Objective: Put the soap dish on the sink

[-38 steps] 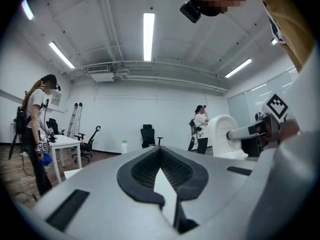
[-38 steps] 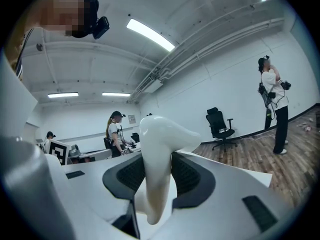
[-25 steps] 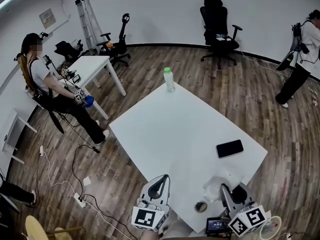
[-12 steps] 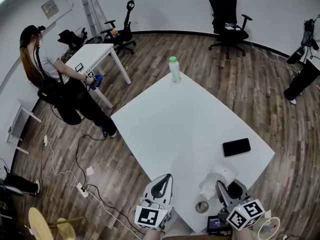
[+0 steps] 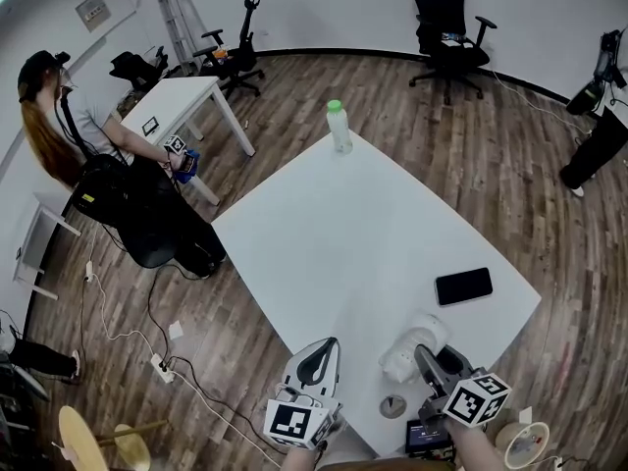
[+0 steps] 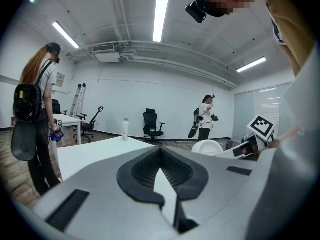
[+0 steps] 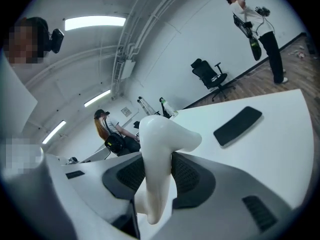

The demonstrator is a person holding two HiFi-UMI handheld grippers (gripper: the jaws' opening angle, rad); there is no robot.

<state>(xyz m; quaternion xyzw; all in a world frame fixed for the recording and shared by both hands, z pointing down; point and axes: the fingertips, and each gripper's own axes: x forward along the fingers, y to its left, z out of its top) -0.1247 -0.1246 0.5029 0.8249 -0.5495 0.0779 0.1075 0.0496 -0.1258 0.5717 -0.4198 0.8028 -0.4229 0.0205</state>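
Note:
The soap dish [image 5: 412, 345] is a glossy white curved piece, held just above the near corner of the white table [image 5: 353, 234]. My right gripper [image 5: 429, 359] is shut on it. In the right gripper view the soap dish [image 7: 161, 144] stands on edge between the black pads [image 7: 192, 176], and its rounded lip sticks out past the fingertips. My left gripper [image 5: 322, 349] hovers at the table's near edge to the left of the dish. In the left gripper view the left gripper [image 6: 161, 150] has its tips together with nothing between them.
A black phone [image 5: 463, 286] lies on the table right of the dish. A green-capped bottle [image 5: 338, 126] stands at the far corner. A small round object [image 5: 392, 406] sits at the near edge. A person [image 5: 98, 184] stands left by a second white table [image 5: 182, 106].
My right gripper has sunk and shifted left with the soap dish, rolling so the dish stands more on edge. The left gripper dropped slightly. The person at the left rose from sitting.

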